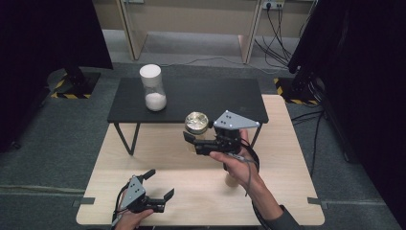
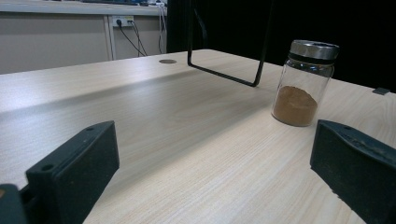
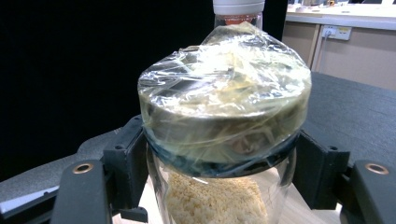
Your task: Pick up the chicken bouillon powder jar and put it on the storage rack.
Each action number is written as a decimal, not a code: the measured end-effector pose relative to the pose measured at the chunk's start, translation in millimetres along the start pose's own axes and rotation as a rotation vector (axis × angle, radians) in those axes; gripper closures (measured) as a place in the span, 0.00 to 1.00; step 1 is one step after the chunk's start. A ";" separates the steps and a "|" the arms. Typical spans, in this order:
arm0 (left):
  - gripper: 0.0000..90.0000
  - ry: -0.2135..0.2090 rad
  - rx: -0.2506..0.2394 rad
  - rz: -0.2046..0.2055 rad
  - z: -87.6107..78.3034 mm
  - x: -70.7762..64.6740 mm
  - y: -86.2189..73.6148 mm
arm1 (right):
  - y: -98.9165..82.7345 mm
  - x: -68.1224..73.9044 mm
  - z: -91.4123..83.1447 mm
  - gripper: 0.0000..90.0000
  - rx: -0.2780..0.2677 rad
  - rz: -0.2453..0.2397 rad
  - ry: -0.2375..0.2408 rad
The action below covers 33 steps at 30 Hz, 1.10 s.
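Glass jar (image 3: 219, 154) with film-wrapped metal lid, yellow grains inside | held above the wooden table (image 1: 158, 158), clamped just under the lid by the right gripper (image 1: 203, 141) | judged rigid, slippery, breakable; neck grip is best kept | left gripper (image 1: 160, 189) rested low, jaws apart.

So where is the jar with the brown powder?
The brown powder jar stands on the wooden table, beside the black stand's leg, seen in the left gripper view ahead on the right.
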<state>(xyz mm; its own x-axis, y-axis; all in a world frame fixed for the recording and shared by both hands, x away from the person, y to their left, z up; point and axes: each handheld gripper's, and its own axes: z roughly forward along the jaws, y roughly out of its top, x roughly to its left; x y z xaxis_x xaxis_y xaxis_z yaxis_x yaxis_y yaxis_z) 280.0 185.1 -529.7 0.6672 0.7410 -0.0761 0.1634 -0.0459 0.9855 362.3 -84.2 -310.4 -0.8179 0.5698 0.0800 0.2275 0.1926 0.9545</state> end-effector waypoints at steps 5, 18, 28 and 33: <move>0.01 -0.001 0.002 0.001 -0.2 0.0 0.1 | 7.1 -1.9 4.3 0.34 0.003 0.004 -0.002; 0.01 -0.002 -0.001 0.000 0.0 -0.3 0.1 | 26.2 -11.2 19.6 0.34 0.014 0.003 -0.036; 0.01 -0.003 -0.002 -0.001 0.0 -0.5 0.1 | 40.3 -17.9 37.4 0.34 0.016 0.004 -0.060; 0.01 -0.005 -0.002 0.000 -0.3 -0.6 0.2 | 46.4 -21.8 47.1 0.34 0.022 0.004 -0.079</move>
<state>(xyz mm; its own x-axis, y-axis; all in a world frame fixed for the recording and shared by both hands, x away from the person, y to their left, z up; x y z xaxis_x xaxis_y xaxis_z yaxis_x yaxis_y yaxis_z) 279.5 184.8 -529.4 0.6710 0.7375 -0.0769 0.1617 -0.0444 0.9858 415.6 -50.1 -281.4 -0.7732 0.6314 0.0597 0.2425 0.2074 0.9477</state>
